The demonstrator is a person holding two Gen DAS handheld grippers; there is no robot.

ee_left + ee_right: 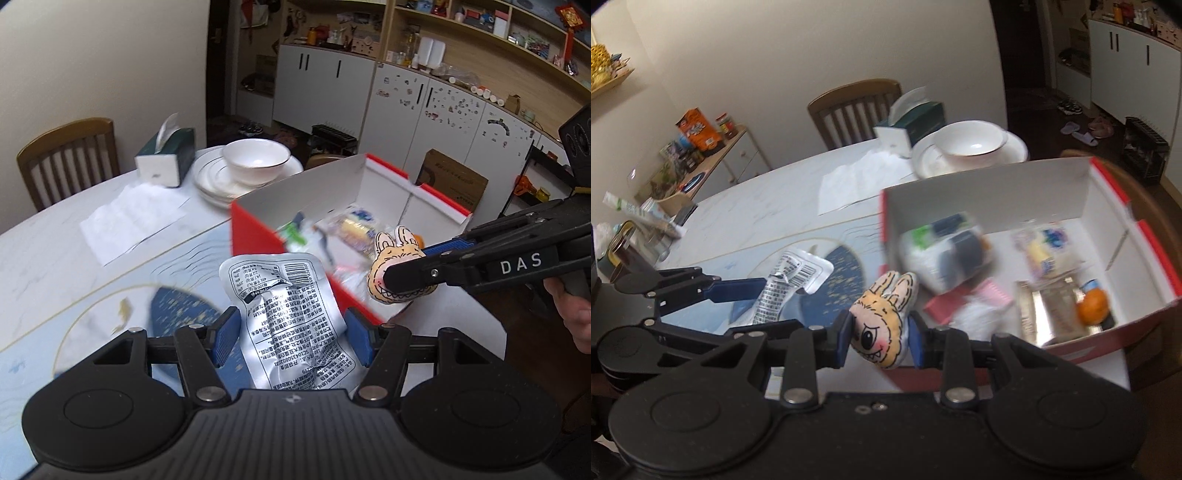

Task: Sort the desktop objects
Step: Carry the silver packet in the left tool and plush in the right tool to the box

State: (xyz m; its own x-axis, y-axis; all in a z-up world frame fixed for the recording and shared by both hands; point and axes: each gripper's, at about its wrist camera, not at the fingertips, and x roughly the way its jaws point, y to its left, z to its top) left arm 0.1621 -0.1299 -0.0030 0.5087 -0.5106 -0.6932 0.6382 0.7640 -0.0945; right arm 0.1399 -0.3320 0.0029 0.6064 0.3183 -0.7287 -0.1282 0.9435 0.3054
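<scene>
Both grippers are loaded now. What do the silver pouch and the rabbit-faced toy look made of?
Silver pouch, in the left gripper: looks like metallised foil or plastic film, glossy, with sharp creases and printed text. Rabbit-faced toy, in the right gripper: seems soft stuffed fabric, matte, with printed face and a stitched-looking edge.

The left wrist camera is sitting just behind the left tongs (pixel 291 338), looking forward and down across the bench (pixel 55 229) toward the far cabinets. The right wrist camera is riding behind the right tongs (pixel 879 339), facing the far wall and chair (pixel 855 107). Both are hovering close above the red box (pixel 255 232), sharing it, the stacked dishes (pixel 243 166) and each other's tongs.
</scene>
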